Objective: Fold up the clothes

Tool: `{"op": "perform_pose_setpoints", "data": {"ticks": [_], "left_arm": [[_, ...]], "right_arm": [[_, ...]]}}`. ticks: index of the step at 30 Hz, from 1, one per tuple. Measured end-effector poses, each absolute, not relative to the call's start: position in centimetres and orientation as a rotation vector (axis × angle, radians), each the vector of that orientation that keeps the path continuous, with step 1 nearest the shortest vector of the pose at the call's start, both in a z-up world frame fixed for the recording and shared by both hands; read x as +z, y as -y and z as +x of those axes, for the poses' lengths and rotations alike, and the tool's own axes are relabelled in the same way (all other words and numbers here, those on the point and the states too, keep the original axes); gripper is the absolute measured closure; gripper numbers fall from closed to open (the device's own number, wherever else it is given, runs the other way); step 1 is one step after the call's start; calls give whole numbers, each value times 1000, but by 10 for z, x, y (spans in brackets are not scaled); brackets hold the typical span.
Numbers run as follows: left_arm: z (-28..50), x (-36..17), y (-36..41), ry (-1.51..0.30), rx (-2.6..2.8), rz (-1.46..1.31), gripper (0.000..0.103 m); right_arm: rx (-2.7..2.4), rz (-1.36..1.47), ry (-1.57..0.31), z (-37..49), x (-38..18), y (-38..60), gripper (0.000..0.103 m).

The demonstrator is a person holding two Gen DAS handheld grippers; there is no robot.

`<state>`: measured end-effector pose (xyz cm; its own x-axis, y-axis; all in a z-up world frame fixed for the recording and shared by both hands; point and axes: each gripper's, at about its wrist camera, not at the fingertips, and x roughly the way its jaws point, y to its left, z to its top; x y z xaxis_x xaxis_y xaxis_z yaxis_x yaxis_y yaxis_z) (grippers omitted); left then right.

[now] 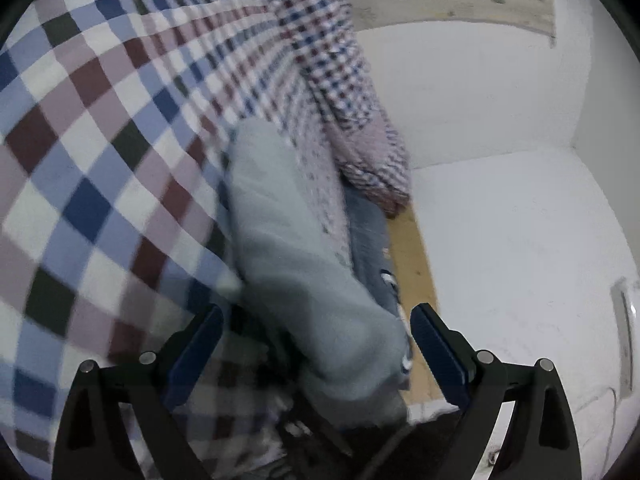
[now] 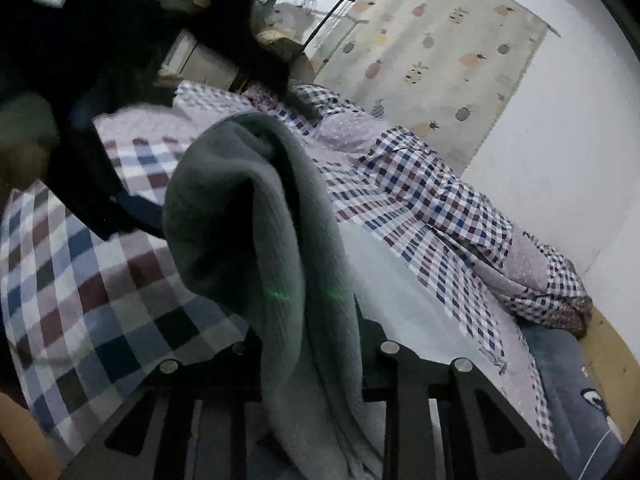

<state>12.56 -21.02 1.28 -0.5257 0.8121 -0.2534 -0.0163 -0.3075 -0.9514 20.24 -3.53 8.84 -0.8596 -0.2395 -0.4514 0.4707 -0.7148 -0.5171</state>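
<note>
— What can't you make out?

— My right gripper (image 2: 320,360): the grey knitted garment (image 2: 248,216) drapes over its fingers and hides the tips, so I cannot tell whether they grip it. The left-wrist view is blurred.

— Your left gripper (image 1: 316,344)?

— Fingers spread wide, the garment lying between them, untouched.

— Where does it lie?

— Above the checked bedcover (image 1: 92,152), its long axis running away from me toward the crumpled small-check quilt (image 2: 440,208). No legible writing.
</note>
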Motion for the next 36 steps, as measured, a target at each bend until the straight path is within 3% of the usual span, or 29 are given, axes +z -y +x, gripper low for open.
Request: {"op": "perform_pose_setpoints", "data": {"ticks": [11, 14, 17, 19, 24, 32, 36], "left_arm": [[42, 6, 170, 1135, 1835, -1198, 7], [29, 9, 162, 1102, 1821, -1209, 14], [25, 8, 161, 1070, 1839, -1256, 33], [25, 7, 163, 1033, 1866, -1293, 63], [31, 9, 172, 983, 1906, -1310, 71], [30, 22, 162, 823, 2019, -1358, 72], [33, 30, 156, 723, 2075, -1370, 72]], "right_arm": [[-2542, 484, -872, 209, 92, 26, 76], [-2530, 483, -885, 204, 88, 25, 76], [-2511, 491, -890, 205, 85, 25, 76], [-2495, 502, -889, 206, 83, 25, 74], [-2420, 601, -814, 213, 85, 12, 41], [-2332, 821, -516, 206, 117, -79, 29], [-2391, 922, -79, 181, 143, -174, 16]]}}
